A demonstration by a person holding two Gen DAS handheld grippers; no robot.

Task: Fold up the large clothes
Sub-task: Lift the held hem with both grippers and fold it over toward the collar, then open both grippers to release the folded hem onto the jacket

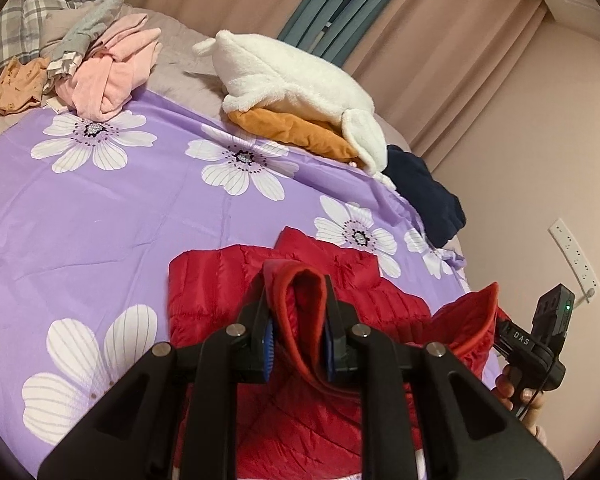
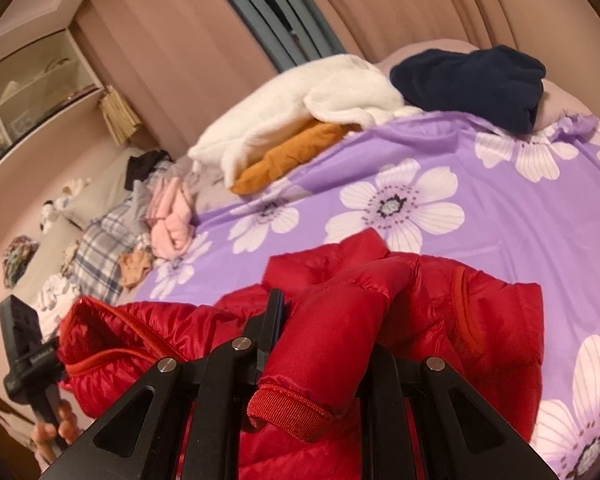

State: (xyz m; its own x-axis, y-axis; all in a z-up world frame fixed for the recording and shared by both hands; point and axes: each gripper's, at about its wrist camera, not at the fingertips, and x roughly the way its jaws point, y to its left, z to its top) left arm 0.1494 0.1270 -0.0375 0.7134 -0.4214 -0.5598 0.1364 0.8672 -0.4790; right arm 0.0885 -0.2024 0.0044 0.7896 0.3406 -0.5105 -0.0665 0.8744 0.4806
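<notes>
A: Two grippers carry a red jacket (image 1: 300, 432) over a bed spread with a purple sheet (image 1: 120, 220). Which step is this?

B: By the look of it, a fold in progress. The left gripper (image 1: 298, 320) is clamped on a red-trimmed hem of the jacket; the right gripper (image 2: 320, 344) is closed on a sleeve, its ribbed cuff (image 2: 290, 412) hanging toward the camera.

A: And the jacket itself?

B: Its far part lies on the sheet near the bed's edge, collar end pointing away; the near part is lifted in the jaws.

A: What else is on the bed?

B: A white fleece (image 1: 296, 88) over an orange garment (image 1: 296, 132), a navy piece (image 1: 424, 196) beside them, and a pink heap (image 1: 108, 76) further along. All well apart from the jacket.

A: What does the next move call for?

B: Probably carrying both held edges forward together, level with each other, and laying them across the jacket's body before letting go. The shell looks slick and puffy, so it may slide or spring back if released unevenly.
</notes>
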